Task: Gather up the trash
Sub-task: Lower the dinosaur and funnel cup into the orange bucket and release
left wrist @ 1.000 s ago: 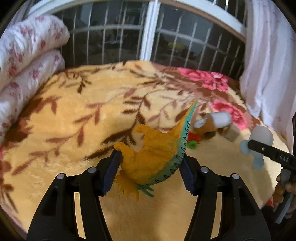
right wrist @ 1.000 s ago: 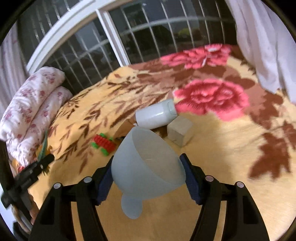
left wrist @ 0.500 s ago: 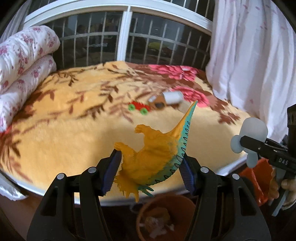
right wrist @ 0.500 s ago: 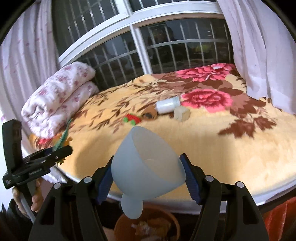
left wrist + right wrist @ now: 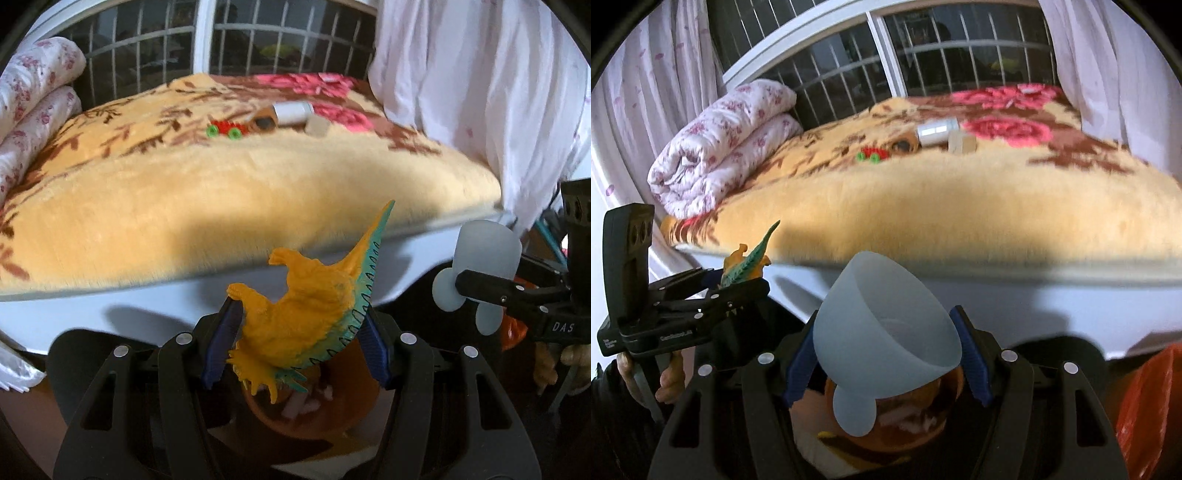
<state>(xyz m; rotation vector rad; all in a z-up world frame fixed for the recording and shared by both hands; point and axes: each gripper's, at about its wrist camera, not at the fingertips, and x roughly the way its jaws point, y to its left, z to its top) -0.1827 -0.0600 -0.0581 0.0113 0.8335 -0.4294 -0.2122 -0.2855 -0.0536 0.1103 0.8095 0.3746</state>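
Note:
My left gripper is shut on an orange toy dinosaur with a teal back and holds it above an orange-brown bin on the floor in front of the bed. My right gripper is shut on a pale blue funnel-shaped cup and holds it over the same bin, which has scraps inside. The cup and right gripper show at the right of the left wrist view; the dinosaur shows at the left of the right wrist view.
On the yellow floral blanket lie a red and green toy car, a white bottle, a brown item and a beige block. A folded quilt is at the left, curtains at the right, a red bag beside the bin.
Both grippers have pulled back off the bed and dropped below its edge, carrying the dinosaur and the cup. The bin now sits directly under both.

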